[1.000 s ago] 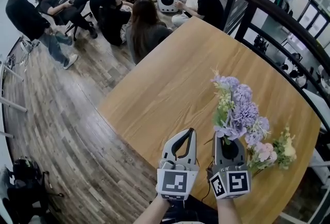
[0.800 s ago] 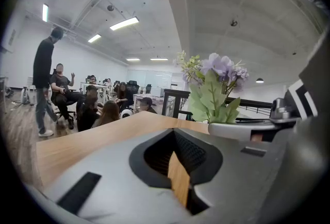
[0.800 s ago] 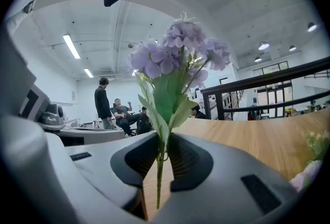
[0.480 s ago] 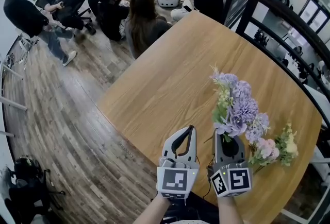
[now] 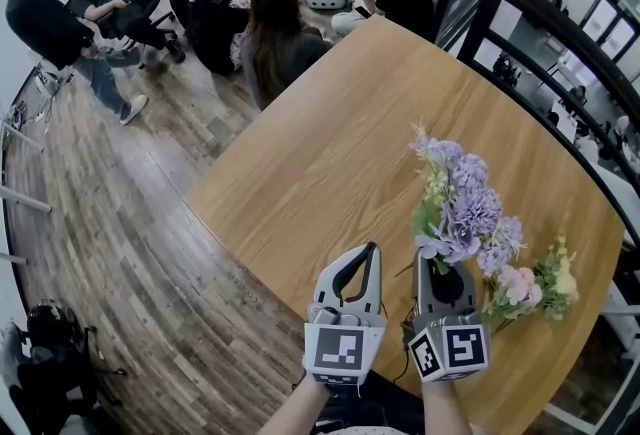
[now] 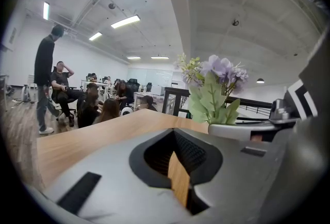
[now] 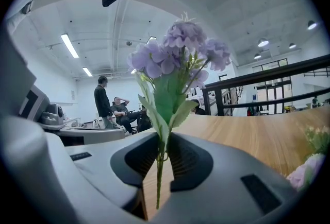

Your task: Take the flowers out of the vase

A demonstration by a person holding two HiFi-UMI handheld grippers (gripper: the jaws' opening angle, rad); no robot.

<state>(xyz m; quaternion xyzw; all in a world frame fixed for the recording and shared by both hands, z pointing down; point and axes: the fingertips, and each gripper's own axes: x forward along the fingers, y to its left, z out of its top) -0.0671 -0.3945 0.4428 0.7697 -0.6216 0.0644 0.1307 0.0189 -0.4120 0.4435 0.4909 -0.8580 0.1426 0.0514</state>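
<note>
Gripping the stem of a purple flower, the right gripper held it upright over the wooden table, near right; the left gripper, beside it, was closed, empty.

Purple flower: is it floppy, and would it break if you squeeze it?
Probably not very floppy: the purple flower stands upright above the right gripper's fingers although only its thin stem is pinched. It seems light, since that small pinch carries the big head. The petals look soft, so squeezing them might crush them.
</note>
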